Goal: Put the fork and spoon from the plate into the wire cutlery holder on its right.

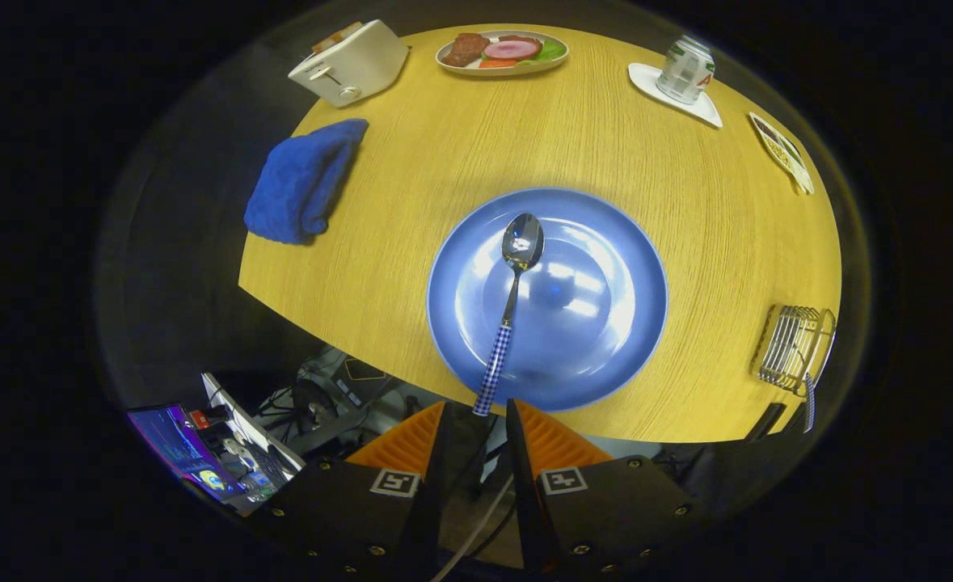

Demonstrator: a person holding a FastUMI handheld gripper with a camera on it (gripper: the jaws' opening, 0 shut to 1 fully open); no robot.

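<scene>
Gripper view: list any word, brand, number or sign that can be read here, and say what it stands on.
None reads clearly.
Can on the white saucer: red mark, too blurred to read.
Square coded tags behind the gripper: patterns, no letters.
Small dish at the table's edge: print too small.

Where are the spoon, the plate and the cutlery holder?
spoon [522, 241]: gripper view, on its bowl.
plate [638, 267]: gripper view, on its bare rim.
cutlery holder [791, 347]: gripper view, on its wire side.
gripper [476, 416]: gripper view, between its fingertips, which flank the spoon handle's end.
</scene>
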